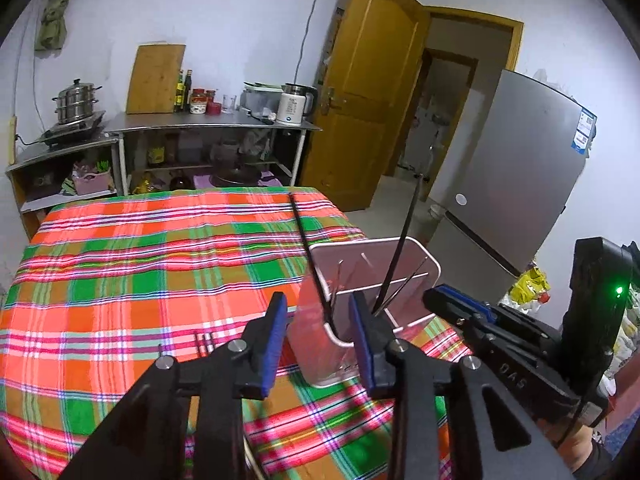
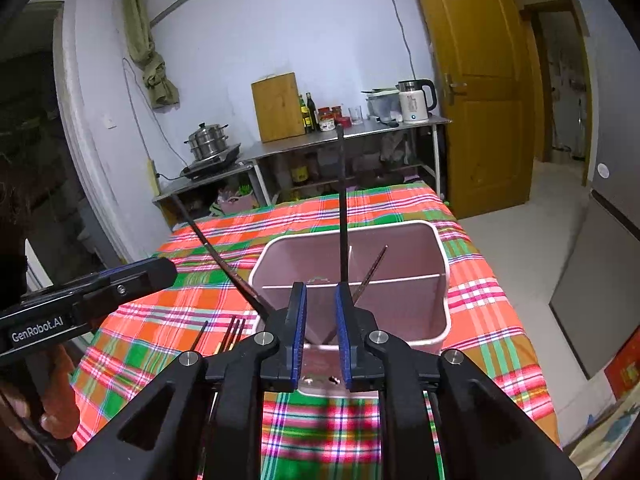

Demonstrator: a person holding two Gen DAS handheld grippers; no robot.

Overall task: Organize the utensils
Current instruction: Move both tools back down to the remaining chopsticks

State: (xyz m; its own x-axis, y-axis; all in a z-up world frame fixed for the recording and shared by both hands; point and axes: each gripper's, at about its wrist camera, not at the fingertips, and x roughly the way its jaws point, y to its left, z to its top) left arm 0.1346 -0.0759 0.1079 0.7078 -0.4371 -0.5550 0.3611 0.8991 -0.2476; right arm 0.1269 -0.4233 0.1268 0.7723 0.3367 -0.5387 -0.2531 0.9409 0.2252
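The pink holder (image 2: pixel 436 280) stands on the plaid tablecloth (image 2: pixel 480 308) with nothing steadying it, and that is the main risk: a push on its near rim, or on a long chopstick leaning inside, could tip it or lever the sticks out. The right gripper (image 2: pixel 321 336) hovers just over the near rim, its jaws parted by a narrow gap with nothing clearly between them; an upright chopstick (image 2: pixel 342 216) rises right along its right-hand finger (image 2: pixel 343 320), so any sideways drift would knock it, and whether the two touch cannot be told. A second chopstick (image 2: pixel 216 248) leans out over the holder's rim to the left of this gripper. The left gripper (image 1: pixel 318 340) sits wide open and empty, just short of the holder's near left corner. The loose chopsticks (image 2: pixel 230 334) still to be gathered lie flat on the cloth, near the right gripper's left side and low between the two grippers; a careless sweep there could scatter them.
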